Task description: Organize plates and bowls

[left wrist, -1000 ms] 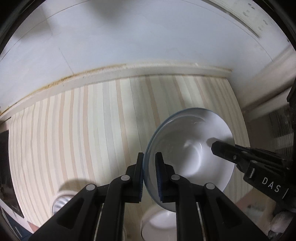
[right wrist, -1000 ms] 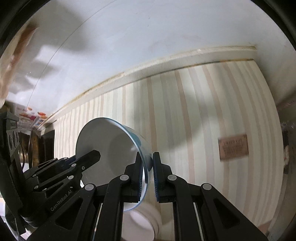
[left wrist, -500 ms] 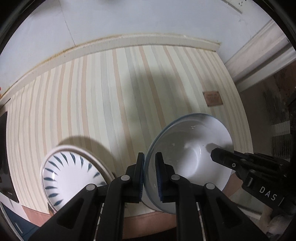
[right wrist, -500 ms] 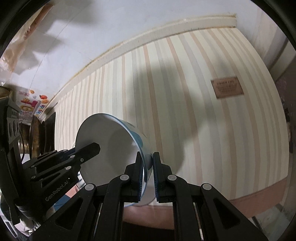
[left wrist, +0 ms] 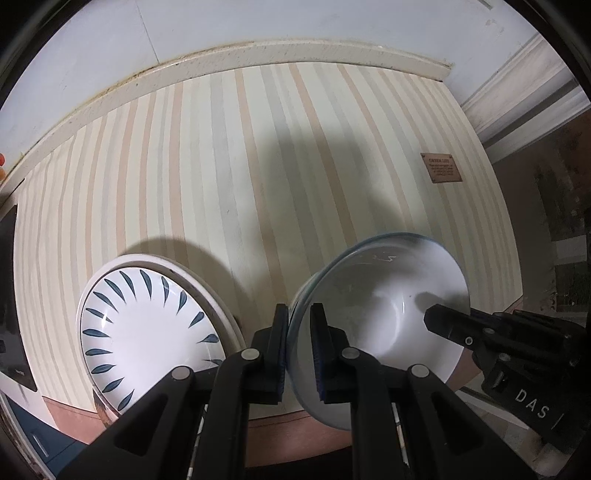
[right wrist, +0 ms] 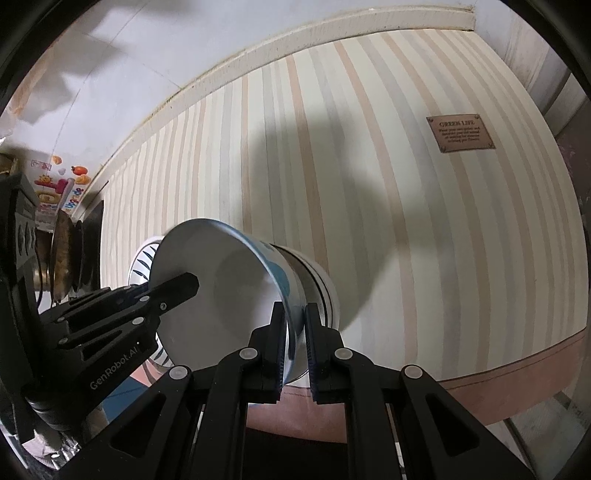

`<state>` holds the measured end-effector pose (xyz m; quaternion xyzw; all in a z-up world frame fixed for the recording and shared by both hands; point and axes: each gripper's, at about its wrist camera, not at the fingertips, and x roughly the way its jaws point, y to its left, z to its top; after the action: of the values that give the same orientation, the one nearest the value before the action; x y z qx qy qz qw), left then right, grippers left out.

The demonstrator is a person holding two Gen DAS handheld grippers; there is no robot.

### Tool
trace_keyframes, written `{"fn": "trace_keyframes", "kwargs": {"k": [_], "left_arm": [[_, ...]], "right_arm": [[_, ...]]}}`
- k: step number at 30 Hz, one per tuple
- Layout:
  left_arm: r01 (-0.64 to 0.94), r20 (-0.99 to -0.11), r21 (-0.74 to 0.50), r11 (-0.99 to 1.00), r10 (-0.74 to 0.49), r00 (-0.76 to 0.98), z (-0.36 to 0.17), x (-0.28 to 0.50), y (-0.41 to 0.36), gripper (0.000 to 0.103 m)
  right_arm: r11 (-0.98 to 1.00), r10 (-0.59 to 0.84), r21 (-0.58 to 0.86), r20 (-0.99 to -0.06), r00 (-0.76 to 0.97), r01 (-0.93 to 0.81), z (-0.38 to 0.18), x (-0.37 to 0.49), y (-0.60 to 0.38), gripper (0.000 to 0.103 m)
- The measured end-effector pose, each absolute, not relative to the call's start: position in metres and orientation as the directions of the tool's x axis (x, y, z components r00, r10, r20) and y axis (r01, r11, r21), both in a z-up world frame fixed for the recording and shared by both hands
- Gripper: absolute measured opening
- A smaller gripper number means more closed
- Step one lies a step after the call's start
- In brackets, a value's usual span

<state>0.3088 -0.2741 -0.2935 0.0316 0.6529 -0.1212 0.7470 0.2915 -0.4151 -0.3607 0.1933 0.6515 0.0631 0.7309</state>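
A white bowl [left wrist: 384, 306] with a blue rim hangs tilted above the striped table [left wrist: 221, 166], near its front edge. My left gripper [left wrist: 297, 332] is shut on the bowl's left rim. My right gripper [right wrist: 294, 332] is shut on the opposite rim of the same bowl [right wrist: 229, 280]. Each gripper shows in the other's view: the right one [left wrist: 443, 321] and the left one [right wrist: 184, 286]. A white plate [left wrist: 147, 332] with blue leaf marks lies on the table left of the bowl, partly hidden by the fingers. Its edge [right wrist: 144, 258] peeks out behind the bowl.
A white round dish [right wrist: 317, 284] sits right behind the held bowl. A brown label patch [right wrist: 460, 133] is sewn on the cloth at the right. Dark pots [right wrist: 66, 251] stand at the far left. A white wall [left wrist: 295, 22] borders the table's back.
Both grippers have carried the bowl back toward the table's front edge and a little lower. The leaf-marked plate and the brown cloth border have come into view.
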Motion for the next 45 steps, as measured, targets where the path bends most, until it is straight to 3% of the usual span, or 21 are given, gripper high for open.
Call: {"fn": "trace_keyframes", "kwargs": {"k": [23, 37, 40, 45], "left_arm": [[0.219, -0.992, -0.070, 0.973, -0.092, 0.089, -0.314, 0.296, -0.275, 0.010], [0.246, -0.938, -0.079, 0.966, -0.156, 0.311, -0.219, 0.236, -0.267, 0.011], [0.251, -0.923, -0.094, 0.964, -0.179, 0.341, -0.202, 0.223, -0.264, 0.013], [0.277, -0.896, -0.092, 0.956, -0.201, 0.396, -0.175, 0.200, -0.261, 0.015]], "right_arm": [[0.918, 0.335, 0.354, -0.933, 0.130, 0.179, -0.368, 0.286, -0.416, 0.012], [0.959, 0.226, 0.263, -0.934, 0.276, 0.107, -0.284, 0.228, -0.404, 0.014], [0.961, 0.212, 0.256, -0.926, 0.312, 0.106, -0.264, 0.212, -0.403, 0.019], [0.968, 0.176, 0.230, -0.908, 0.380, 0.101, -0.226, 0.179, -0.395, 0.037]]}}
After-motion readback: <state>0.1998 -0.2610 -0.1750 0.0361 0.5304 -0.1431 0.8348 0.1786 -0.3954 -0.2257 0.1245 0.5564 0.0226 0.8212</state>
